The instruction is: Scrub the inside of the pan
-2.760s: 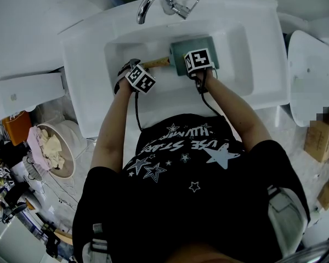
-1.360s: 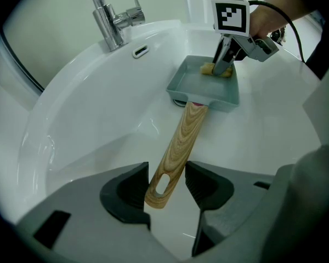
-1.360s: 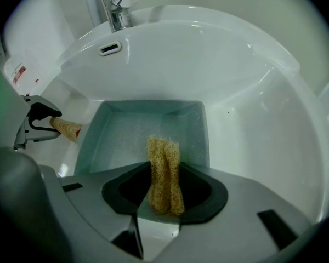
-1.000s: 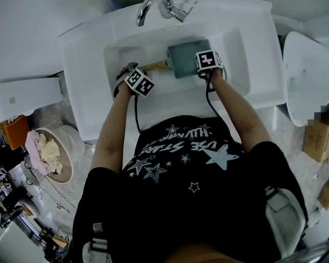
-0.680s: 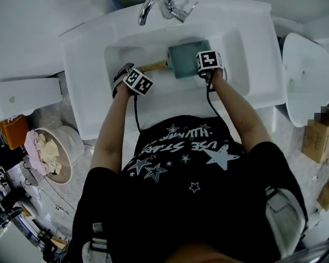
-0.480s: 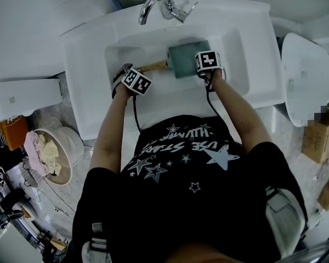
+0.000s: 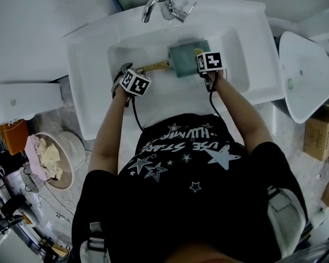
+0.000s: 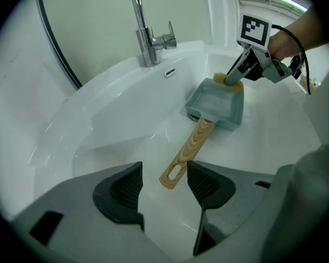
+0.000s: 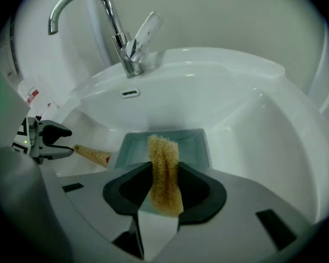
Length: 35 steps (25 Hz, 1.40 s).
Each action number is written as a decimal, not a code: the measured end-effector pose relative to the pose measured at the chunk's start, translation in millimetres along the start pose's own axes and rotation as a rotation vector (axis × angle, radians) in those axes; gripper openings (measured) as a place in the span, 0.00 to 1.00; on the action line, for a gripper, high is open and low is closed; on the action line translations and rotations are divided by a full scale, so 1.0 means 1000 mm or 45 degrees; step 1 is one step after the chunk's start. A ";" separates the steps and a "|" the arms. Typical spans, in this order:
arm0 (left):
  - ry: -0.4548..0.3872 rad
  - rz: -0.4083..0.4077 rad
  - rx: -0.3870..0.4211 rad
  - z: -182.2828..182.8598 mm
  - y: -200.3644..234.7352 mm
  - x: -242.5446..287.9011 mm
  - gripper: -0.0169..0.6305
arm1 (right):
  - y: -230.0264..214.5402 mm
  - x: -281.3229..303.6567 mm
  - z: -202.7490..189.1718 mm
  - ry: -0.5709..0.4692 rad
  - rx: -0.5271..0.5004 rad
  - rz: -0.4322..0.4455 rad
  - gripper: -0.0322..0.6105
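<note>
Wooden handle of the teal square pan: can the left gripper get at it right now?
Probably yes. The left gripper has its jaws open and empty, and the looped end of the light wooden handle lies just ahead of the gap on the white sink floor, with nothing between them.

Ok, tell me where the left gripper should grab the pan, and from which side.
Best the wooden handle, near its holed end, coming from the left. It is slim and sticks out of the pan straight toward the left gripper, whose open jaws line up with that end.
</note>
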State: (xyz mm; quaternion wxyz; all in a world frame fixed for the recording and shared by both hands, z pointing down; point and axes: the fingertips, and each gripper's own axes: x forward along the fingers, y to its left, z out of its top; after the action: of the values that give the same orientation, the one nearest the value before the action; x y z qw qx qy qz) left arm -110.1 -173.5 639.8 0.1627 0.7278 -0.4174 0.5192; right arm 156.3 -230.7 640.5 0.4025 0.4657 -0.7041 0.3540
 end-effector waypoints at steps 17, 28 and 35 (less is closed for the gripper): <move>-0.494 -0.150 -0.175 0.074 0.001 -0.047 0.36 | 0.036 -0.080 0.032 -0.434 0.261 0.134 0.28; -0.586 -0.219 -0.249 0.097 0.005 -0.073 0.08 | 0.057 -0.103 0.010 -0.477 0.307 0.106 0.28; -0.586 -0.268 -0.367 0.094 -0.001 -0.084 0.04 | 0.072 -0.121 0.002 -0.521 0.273 0.149 0.28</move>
State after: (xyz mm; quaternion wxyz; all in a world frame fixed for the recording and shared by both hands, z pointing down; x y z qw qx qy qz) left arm -60.1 -199.3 527.0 0.2184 0.8351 -0.4350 0.2562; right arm 117.8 -164.6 522.4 0.1784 0.5262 -0.7552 0.3478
